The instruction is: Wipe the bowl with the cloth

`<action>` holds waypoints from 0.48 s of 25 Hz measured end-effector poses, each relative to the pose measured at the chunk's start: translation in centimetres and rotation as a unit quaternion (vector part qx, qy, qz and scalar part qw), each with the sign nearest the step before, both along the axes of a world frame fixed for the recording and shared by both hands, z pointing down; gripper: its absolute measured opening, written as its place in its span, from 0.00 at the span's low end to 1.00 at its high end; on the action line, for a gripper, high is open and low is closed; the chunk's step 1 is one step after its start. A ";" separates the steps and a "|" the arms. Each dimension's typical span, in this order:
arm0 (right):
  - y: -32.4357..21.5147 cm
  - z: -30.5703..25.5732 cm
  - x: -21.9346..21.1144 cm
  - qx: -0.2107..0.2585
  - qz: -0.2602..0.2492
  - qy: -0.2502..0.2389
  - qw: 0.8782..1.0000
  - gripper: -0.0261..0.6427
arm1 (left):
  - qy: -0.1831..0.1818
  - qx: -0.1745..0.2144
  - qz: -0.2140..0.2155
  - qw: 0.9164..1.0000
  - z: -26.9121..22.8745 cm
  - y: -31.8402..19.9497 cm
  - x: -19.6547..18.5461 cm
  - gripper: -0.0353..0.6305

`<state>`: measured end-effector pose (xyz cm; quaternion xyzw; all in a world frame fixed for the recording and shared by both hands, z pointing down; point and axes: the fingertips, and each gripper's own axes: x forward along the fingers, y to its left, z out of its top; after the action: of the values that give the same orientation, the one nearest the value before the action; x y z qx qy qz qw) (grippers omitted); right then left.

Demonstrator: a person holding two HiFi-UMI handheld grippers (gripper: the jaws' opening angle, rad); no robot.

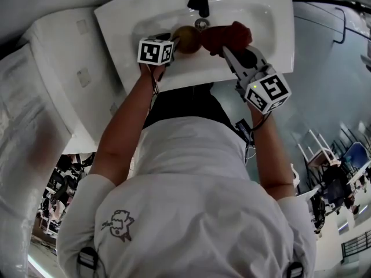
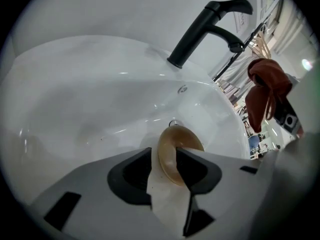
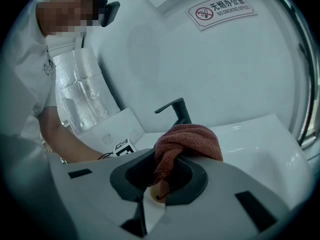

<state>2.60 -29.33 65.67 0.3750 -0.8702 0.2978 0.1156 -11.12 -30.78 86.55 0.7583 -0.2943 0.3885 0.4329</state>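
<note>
The person leans over a white sink (image 1: 116, 33). The small brown bowl (image 2: 175, 154) is down inside it, close to the drain hole (image 1: 202, 23) and below the black tap (image 2: 205, 29) at the sink's back edge. The bowl stands on its side between the jaws of the left gripper (image 2: 164, 155). Those jaws are wide apart. One jaw is right at the bowl and the other has a gap next to it, so I think they are not squeezing it. The bowl seems to lean on the sink, which may be a way to steady it for wiping.

The right gripper (image 3: 162, 171) pinches a red-brown cloth (image 3: 187, 139) tight, and the cloth bunches up above the jaws. It is held over the right side of the sink, probably ready to rub the bowl.

From the head view, the cloth and the bowl look like they touch, and you cannot see the jaws well. The left gripper view shows the cloth hanging up in the air, apart from the bowl. Only the right gripper view shows the hard grip on the cloth and a no-smoking sign (image 3: 222, 10) on the wall.
</note>
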 end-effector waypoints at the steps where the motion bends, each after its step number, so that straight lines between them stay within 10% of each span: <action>1: -0.1 0.0 0.0 0.002 0.001 0.001 1.000 0.12 | -0.003 -0.003 0.002 1.000 0.4 0.0 0.0 0.29; 12: 0.5 0.3 0.8 -0.003 0.018 0.011 1.000 0.12 | -0.017 -0.012 -0.002 1.000 2.5 0.2 0.2 0.19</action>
<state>3.40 -28.87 65.92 0.3937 -0.8609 0.2985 0.1212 -10.94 -30.53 89.09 0.7462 -0.2980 0.4037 0.4376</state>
